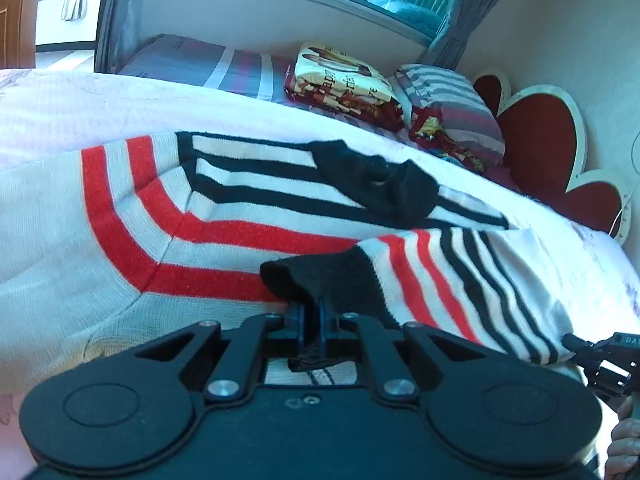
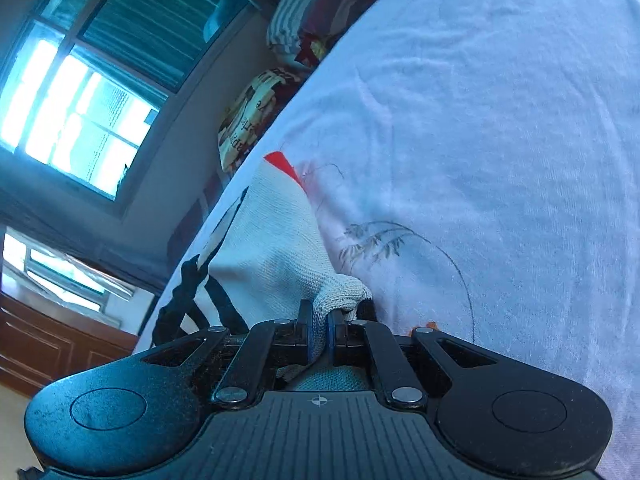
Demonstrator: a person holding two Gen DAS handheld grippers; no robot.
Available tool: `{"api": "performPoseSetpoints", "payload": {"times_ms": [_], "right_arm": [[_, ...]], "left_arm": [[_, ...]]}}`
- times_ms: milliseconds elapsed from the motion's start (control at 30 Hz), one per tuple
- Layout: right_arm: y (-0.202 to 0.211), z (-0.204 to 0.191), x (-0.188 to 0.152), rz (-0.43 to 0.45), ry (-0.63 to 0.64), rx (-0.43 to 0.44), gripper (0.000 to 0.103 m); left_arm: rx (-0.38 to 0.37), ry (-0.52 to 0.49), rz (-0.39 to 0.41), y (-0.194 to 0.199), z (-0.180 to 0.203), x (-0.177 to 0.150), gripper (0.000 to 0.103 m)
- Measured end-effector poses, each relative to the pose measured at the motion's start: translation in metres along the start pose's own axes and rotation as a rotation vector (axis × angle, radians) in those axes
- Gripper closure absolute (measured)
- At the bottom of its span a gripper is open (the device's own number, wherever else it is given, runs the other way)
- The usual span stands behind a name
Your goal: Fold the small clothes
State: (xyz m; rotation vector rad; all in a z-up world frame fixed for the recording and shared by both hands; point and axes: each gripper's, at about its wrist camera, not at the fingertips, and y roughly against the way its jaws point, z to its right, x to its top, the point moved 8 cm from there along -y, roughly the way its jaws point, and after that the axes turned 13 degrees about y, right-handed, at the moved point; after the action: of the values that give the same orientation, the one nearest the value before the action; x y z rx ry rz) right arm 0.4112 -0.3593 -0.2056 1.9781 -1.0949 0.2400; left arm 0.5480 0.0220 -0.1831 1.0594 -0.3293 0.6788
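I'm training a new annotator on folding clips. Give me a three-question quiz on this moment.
1. True or false: the left gripper is shut on the sweater's black cuff.
2. What does the right gripper pinch? A) a pillow B) a white knit edge of the sweater C) nothing
3. Fill in: the sweater lies on a ____.

Key: 1 true; 2 B; 3 bed.

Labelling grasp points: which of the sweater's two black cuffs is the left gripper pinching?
The near cuff, clamped in the left gripper at the sweater's lower edge. The other cuff lies free, farther up on the striped body.
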Motion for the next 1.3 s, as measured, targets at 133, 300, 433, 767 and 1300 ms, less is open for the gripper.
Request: {"api": "performPoseSetpoints", "payload": {"times_ms": [133, 300, 433, 767, 1300], "right_arm": [[0.000, -0.005, -0.003, -0.018, 0.050, -0.018, 0.097], [-0.001, 0.001, -0.007, -0.031, 0.020, 0.014, 0.097], [0.011, 0.000, -0.009, -0.093, 0.078, 0.031, 0.097], [-0.004, -0.069, -0.011, -0.080, 0.580, -0.035, 0.097], [-0.063, -0.098, 0.024, -0.088, 0.736, 0.056, 0.097]], "left_arm": [[0.035, -0.021, 0.000, 0.001, -0.002, -0.003, 0.097], [0.039, -0.037, 0.010, -0.001, -0.006, -0.007, 0.097], [0.094, -0.100, 0.011, 0.001, -0.006, -0.007, 0.079], [0.066, -0.342, 0.124, 0.004, 0.082, -0.022, 0.032], [0.119, -0.300, 0.129, -0.031, 0.083, -0.007, 0.037]]}}
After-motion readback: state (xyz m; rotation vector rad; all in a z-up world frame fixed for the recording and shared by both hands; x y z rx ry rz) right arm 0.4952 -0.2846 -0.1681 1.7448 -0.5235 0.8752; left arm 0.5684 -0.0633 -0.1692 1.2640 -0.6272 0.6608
